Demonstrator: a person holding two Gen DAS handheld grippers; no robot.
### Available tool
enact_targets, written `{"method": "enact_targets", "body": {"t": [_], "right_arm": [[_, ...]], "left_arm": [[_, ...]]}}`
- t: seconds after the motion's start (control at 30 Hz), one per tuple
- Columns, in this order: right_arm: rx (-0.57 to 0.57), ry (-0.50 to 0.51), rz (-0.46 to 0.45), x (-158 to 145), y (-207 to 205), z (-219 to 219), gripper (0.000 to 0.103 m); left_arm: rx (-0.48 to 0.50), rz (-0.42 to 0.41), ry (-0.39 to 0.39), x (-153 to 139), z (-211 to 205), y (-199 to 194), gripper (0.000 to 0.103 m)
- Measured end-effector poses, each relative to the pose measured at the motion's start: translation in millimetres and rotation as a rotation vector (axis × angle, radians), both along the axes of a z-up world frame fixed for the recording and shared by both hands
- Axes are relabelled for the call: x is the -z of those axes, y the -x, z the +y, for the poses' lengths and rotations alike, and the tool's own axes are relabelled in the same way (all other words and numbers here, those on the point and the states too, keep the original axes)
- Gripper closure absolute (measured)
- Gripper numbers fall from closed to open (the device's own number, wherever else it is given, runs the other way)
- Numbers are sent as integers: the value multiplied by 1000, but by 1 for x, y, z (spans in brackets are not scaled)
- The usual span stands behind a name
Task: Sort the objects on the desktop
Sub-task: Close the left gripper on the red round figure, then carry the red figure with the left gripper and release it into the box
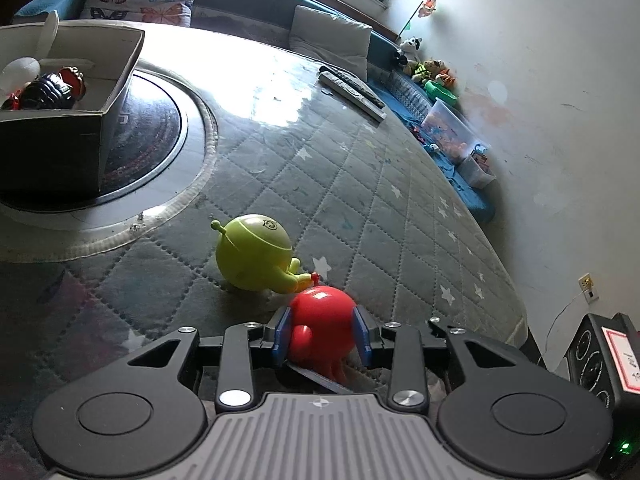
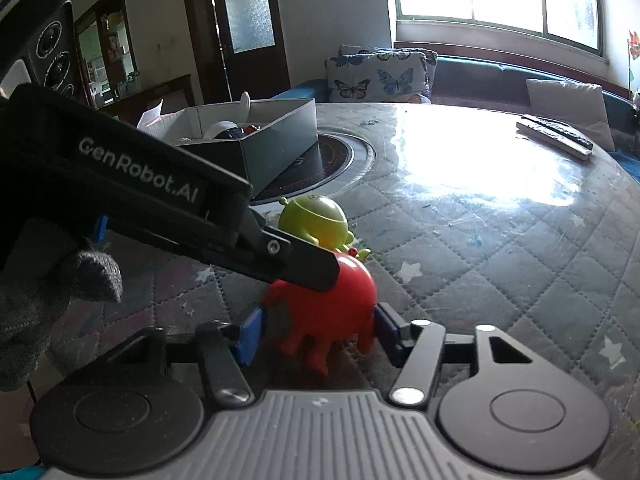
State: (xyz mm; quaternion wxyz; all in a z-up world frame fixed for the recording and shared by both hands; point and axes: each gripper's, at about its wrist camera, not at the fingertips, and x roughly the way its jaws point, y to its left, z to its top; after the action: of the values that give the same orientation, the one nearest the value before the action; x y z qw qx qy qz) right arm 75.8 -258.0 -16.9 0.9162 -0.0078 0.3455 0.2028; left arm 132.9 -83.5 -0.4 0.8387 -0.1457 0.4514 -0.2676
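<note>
Both grippers are crowded around the same red toy (image 1: 322,328) here, a round-bodied little figure with stubby legs sitting on the quilted surface (image 1: 400,216). The left gripper (image 1: 322,336) has its blue pads (image 1: 362,334) right up against both sides of it, looks clamped. The right gripper (image 2: 316,332) brackets it too: its right pad touches the toy, the left one sits just off it. A green toy (image 1: 254,254) stands touching the red one. The open box (image 1: 80,80) with other toys sits further back.
</note>
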Motion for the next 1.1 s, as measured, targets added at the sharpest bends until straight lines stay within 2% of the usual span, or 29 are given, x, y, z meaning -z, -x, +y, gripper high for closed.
{"method": "enact_targets", "body": {"t": [0.33,0.6,0.87,1.1], "right_arm": [[1,11,-8,-6,2,3,50],[-39,50,-71,-30,5,19,50],[-126,72,-173,-67,-29,61,50],[-231,85,-225,-87,-73,116,50]], "left_arm": [[19,-22,7,-6,2,7,67],[-2,-88,21,-32,20,16,67],[-92,-188,22,-70,59,2,67],[-209,-228,33,-87,114,-24,67]]}}
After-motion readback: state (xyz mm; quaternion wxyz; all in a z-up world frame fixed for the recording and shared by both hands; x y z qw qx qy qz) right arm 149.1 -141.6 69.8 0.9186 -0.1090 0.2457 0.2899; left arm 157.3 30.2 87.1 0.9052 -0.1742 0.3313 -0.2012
